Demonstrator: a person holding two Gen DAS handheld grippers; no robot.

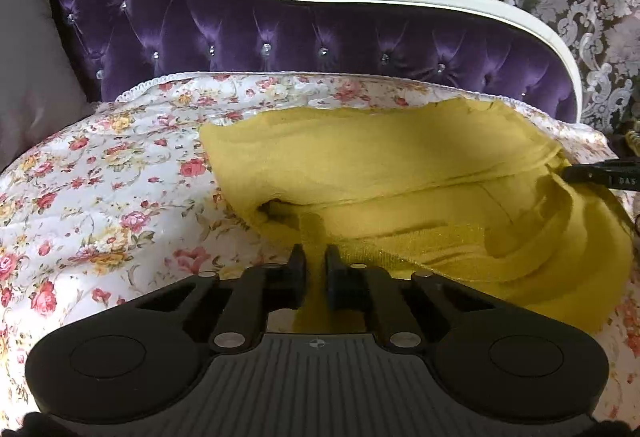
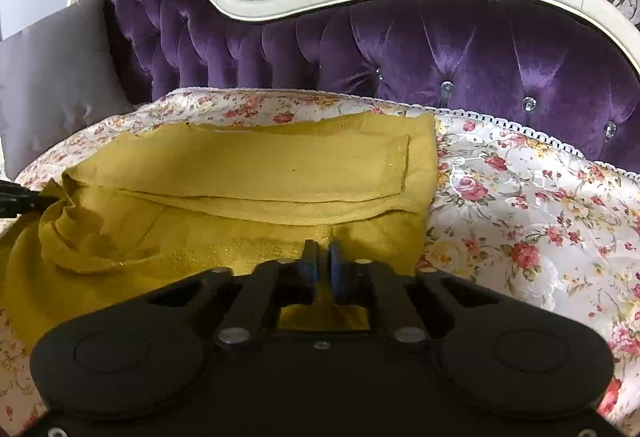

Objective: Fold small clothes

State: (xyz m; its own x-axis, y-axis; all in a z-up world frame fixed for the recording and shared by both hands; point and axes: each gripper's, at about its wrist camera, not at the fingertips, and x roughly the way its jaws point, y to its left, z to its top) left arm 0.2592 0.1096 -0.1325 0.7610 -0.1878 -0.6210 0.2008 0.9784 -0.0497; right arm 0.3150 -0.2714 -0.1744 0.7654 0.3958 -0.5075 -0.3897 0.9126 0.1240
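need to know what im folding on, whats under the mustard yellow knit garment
The mustard yellow knit garment lies on a white quilted cover printed with red and yellow roses. The cover shows all round it; whatever lies directly beneath the garment's folds is hidden.

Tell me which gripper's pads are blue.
The right gripper, pinching the mustard-yellow garment near its floral-cover-side edge; the left gripper has black pads.

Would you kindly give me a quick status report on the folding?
Left gripper shut on yellow garment's near hem. Right gripper likewise. Garment partly folded on floral cover. Nothing in the way.
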